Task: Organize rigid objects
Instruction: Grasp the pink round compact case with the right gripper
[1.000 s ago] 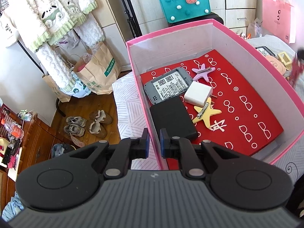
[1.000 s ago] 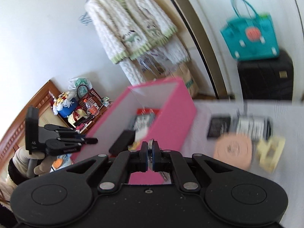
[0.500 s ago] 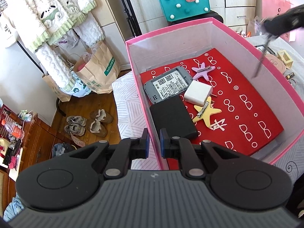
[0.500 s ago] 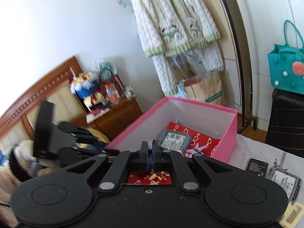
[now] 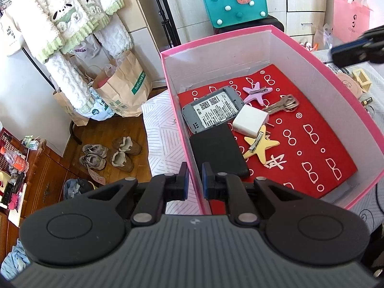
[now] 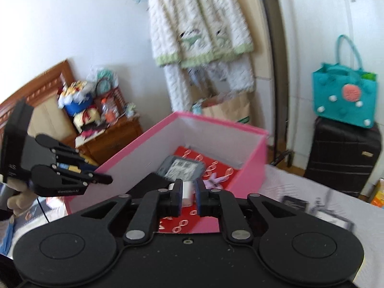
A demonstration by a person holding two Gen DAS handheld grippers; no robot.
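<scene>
left gripper: clamped onto the near wall of the pink box, one finger outside, one inside, just holding it

right gripper: up over the box's edge, jaws opening, nothing between them; only the box floor visible through the gap

keys: lying flat on the red liner inside the box, far side, just right of the purple star clip

white charger cube: mid-box, keys pointing at its top corner

grey router thing: label up, left side of the box, next to the charger

black slab: against the left wall, nearest the clamped fingers

yellow star clip: right of the black slab, just below the charger

outside the box: round pink compact and a cream clip on the bedspread, past the right wall
</scene>
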